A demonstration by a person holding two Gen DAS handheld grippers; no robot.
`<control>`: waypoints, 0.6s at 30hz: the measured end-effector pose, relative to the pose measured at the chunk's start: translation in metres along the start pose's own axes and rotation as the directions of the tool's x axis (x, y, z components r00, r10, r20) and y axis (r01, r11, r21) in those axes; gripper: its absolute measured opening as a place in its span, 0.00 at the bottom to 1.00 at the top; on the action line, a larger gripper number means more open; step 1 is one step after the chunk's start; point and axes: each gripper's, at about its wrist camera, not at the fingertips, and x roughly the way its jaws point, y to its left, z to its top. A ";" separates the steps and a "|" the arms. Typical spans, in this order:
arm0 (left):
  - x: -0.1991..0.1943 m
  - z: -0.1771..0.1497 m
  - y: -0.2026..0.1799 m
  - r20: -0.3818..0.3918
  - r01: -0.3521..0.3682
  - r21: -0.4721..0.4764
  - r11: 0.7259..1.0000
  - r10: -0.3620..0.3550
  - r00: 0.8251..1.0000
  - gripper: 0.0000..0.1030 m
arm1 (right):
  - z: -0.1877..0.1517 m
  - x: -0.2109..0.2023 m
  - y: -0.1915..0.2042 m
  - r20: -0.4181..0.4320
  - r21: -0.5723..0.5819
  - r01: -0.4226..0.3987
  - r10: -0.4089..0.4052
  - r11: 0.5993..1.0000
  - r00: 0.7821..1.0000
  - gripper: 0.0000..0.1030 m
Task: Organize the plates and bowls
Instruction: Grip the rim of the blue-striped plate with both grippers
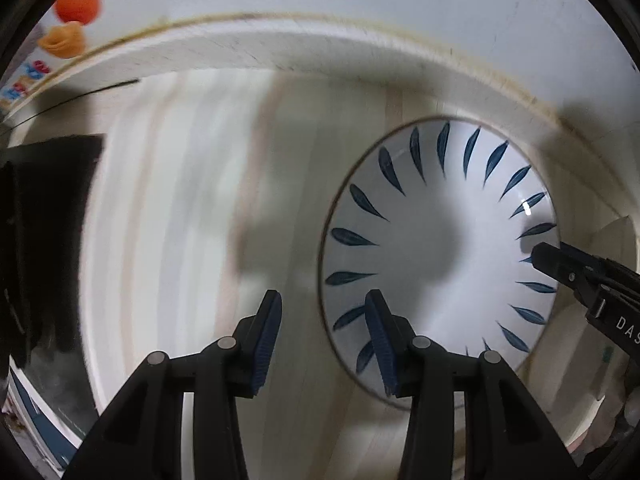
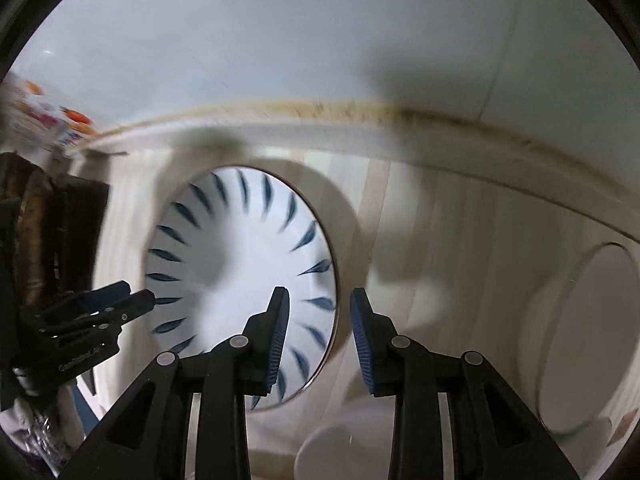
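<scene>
A: Where is the bowl now?

B: The white bowl [image 1: 438,248] with dark blue leaf marks sits on the pale wooden counter [image 1: 180,220], at the right of centre in the left wrist view. In the right wrist view the same bowl [image 2: 240,280] is left of centre.

A: And the left gripper [image 1: 324,340]?

B: Its jaws stand apart and hold nothing. One blue pad is over the near rim of the bowl, the other is over the bare wood (touching or not, I cannot tell).

A: The right gripper [image 2: 320,336]?

B: Also spread, with nothing between the pads. The right edge of the bowl lies in the gap. In the left wrist view its black tip [image 1: 560,268] comes in at the right edge of the frame, over the rim of the bowl.

A: Other dishes?

B: A clear glass bowl [image 2: 592,340] at the right edge of the right wrist view, and a white dish [image 2: 344,452] at the bottom, partly hidden. In the upper left of the left wrist view there is an orange ball [image 1: 78,2], blurred.
</scene>
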 end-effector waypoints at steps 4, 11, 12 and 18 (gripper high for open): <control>0.002 0.000 -0.006 0.012 0.050 0.003 0.999 -0.050 0.999 0.31 | 0.001 0.016 -0.001 -0.029 -0.004 -0.003 0.003 1.000 1.000 0.19; -0.001 -0.012 -0.015 0.011 0.023 0.004 1.000 -0.023 1.000 0.31 | 0.001 0.013 0.000 -0.011 -0.009 -0.009 0.009 1.000 1.000 0.18; -0.004 -0.014 -0.016 0.017 0.025 0.006 1.000 -0.025 1.000 0.31 | 0.000 0.011 0.000 -0.010 -0.007 -0.011 0.011 1.000 1.000 0.18; -0.029 -0.025 -0.020 0.058 0.038 0.021 0.999 -0.040 0.998 0.31 | -0.006 -0.013 0.004 0.023 -0.013 -0.010 0.010 1.000 1.000 0.18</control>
